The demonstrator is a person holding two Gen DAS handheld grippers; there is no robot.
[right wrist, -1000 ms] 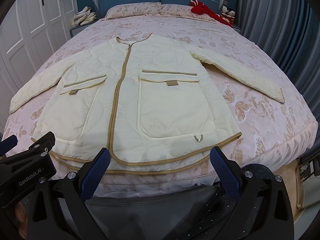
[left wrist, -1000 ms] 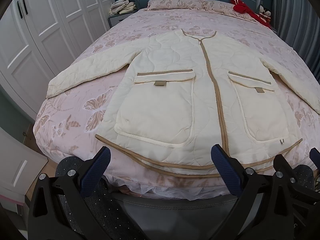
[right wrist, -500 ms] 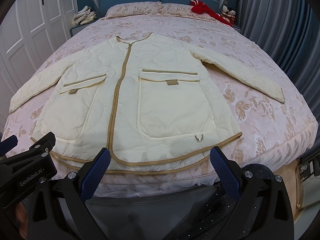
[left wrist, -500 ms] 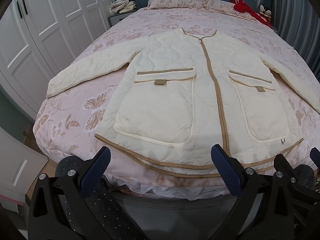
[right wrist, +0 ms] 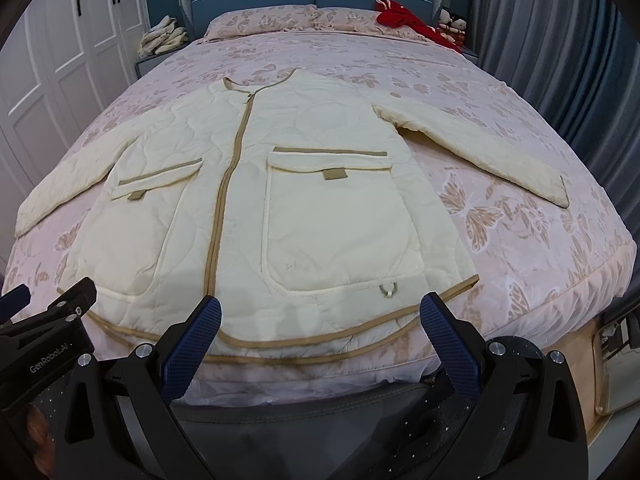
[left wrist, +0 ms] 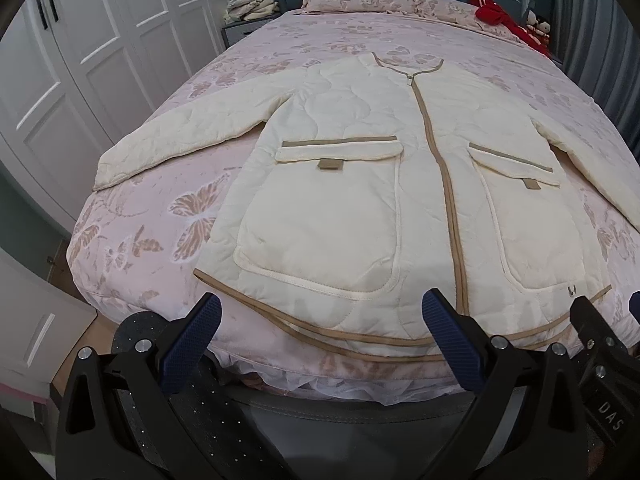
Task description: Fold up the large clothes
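Jacket sleeve cut off right

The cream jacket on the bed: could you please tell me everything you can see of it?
The cream jacket lies flat and face up on the pink butterfly bedspread, collar toward the pillows, hem at the foot edge. It looks quilted and padded, with tan trim along the neckline, closed front and curved hem. Two large flap pockets carry tan tabs; one has a small metal ring. Both sleeves are spread outward. Neither gripper touches it.

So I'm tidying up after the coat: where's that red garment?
The red garment lies at the head of the bed, on the right side in both views, by the pillows and the small dolls.
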